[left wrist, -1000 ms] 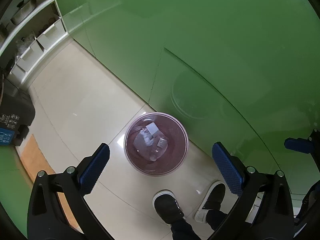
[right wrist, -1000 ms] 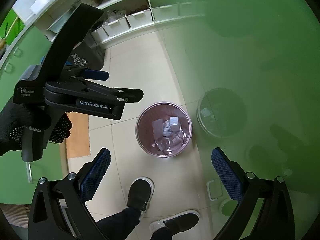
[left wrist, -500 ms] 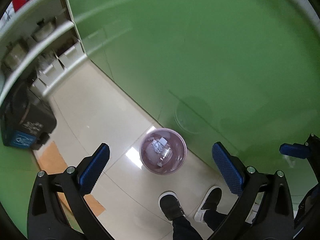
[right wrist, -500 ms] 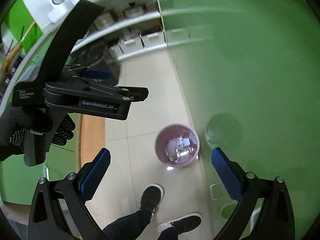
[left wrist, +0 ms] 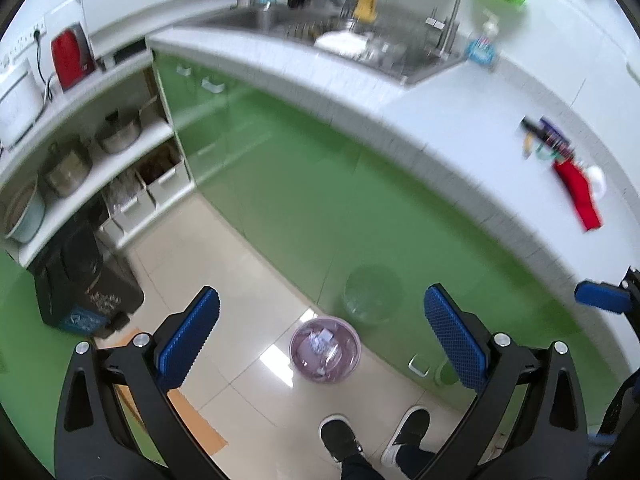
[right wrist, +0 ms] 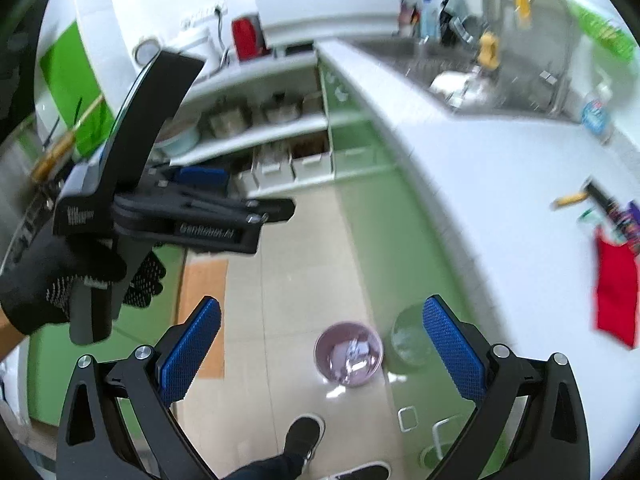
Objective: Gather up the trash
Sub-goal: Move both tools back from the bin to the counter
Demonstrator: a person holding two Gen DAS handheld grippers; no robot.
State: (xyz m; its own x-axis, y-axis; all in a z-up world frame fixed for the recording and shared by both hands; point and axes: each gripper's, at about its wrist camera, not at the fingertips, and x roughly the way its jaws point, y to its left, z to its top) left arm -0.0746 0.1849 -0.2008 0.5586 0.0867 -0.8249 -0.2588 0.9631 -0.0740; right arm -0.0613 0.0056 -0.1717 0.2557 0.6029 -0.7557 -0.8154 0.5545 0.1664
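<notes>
Your pink bin (left wrist: 325,355) sits on the floor by the green cabinets, paper scraps inside, ahead of your shoes (left wrist: 340,438). Both claws, left (left wrist: 324,340) and right (right wrist: 322,344), gape empty. Only the right view shows your gloved hand (right wrist: 48,280) holding the left claw; its lettering is blurred. Red wrapper (left wrist: 580,196) lies on the bench (left wrist: 460,128).

both cameras have risen and tipped up from the floor. the pink trash bin (left wrist: 325,354), which filled the middle of both views a second ago, now looks small and far below, near the person's shoes (left wrist: 340,438). the white counter (left wrist: 460,120) has come into sight, with the sink (left wrist: 360,40), a red wrapper (left wrist: 578,192) and other small litter (left wrist: 544,138) on it. the left hand-held gripper (right wrist: 256,216) now sits higher in the right view.
</notes>
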